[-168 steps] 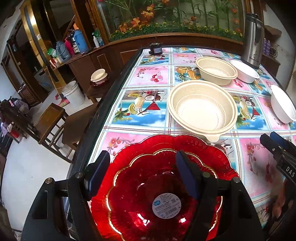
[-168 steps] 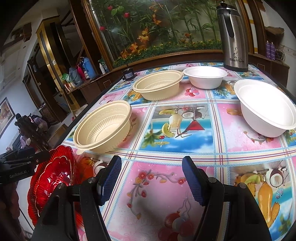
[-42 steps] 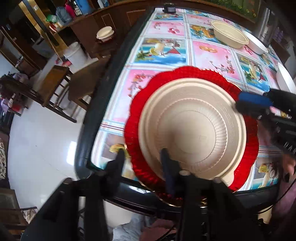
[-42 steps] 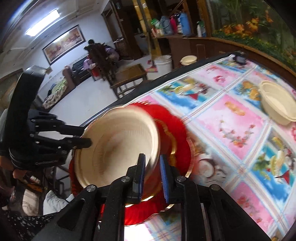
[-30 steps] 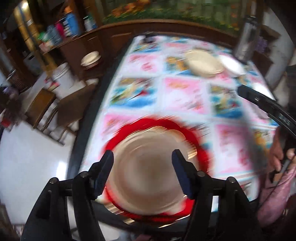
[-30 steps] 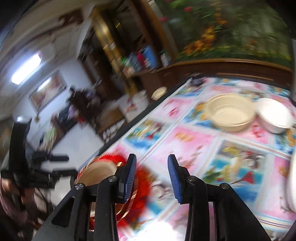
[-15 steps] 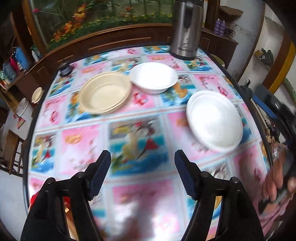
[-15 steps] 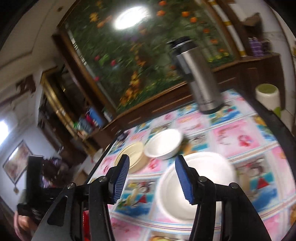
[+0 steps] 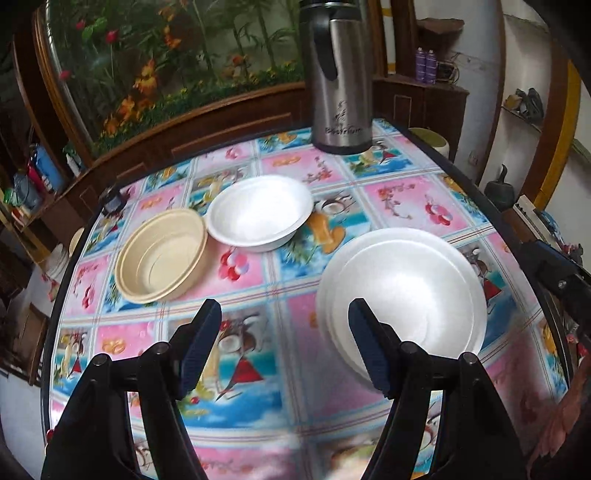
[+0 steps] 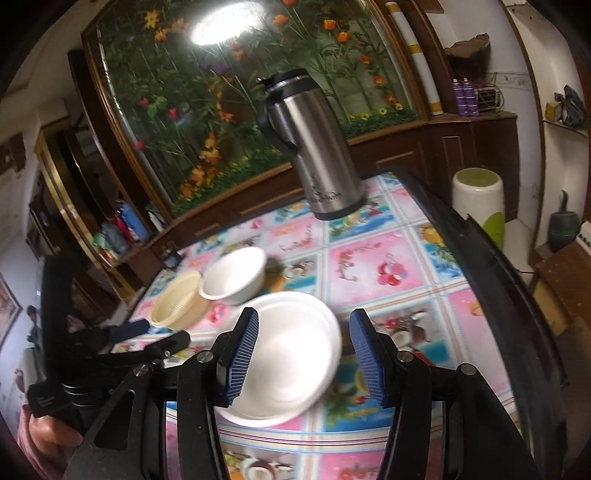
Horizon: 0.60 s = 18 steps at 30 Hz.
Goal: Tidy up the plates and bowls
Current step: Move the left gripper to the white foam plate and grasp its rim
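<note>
A: Three bowls are sitting on the tabletop (image 9: 406, 195). Where are they lying?

B: The large white bowl (image 9: 402, 295) is lying near the right edge. The smaller white bowl (image 9: 258, 214) and the beige bowl (image 9: 160, 254) are touching each other towards the far left corner, near the steel flask (image 9: 340, 74).

A: And the tongs?

B: The left gripper (image 9: 284, 343) and the right gripper (image 10: 303, 358) are both standing wide open, holding nothing, hovering over the large white bowl.

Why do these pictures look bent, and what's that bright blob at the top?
Both views use fisheye lenses, so the dark table edge curves. In the right wrist view, the blob is lamp glare on the glass-fronted flower display; the large white bowl looks motion-smeared.
</note>
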Tool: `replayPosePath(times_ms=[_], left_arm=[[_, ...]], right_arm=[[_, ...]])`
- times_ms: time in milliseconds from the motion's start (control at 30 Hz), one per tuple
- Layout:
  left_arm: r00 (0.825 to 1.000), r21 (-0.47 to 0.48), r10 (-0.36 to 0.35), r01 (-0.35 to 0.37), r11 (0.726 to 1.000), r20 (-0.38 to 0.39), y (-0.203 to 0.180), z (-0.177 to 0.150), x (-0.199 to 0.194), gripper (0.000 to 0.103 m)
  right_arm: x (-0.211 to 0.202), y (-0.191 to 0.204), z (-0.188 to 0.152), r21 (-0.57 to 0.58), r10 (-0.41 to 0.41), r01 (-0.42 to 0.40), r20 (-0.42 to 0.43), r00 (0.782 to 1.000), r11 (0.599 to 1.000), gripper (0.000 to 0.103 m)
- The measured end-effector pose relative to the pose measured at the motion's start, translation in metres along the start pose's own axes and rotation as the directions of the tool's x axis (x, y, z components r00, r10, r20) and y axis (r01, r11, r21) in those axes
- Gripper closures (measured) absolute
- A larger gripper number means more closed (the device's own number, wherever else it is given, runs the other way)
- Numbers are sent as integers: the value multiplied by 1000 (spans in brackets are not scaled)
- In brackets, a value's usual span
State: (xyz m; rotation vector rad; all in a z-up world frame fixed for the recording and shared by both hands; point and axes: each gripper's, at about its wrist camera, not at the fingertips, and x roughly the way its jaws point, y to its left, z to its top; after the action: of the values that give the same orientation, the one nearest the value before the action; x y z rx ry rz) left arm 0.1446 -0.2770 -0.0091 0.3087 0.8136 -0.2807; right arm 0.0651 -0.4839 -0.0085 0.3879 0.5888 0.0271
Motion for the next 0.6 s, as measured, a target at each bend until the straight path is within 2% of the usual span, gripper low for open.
replayPosePath(times_ms=[233, 600], left_arm=[[1000, 25, -7, 7, 1000, 28, -12, 3, 6, 32], [1000, 20, -21, 21, 1000, 14, -15, 3, 17, 32]], right_arm=[[10, -5, -4, -20, -82, 81, -45, 996, 997, 48], [16, -6, -4, -22, -123, 121, -70, 990, 992, 48]])
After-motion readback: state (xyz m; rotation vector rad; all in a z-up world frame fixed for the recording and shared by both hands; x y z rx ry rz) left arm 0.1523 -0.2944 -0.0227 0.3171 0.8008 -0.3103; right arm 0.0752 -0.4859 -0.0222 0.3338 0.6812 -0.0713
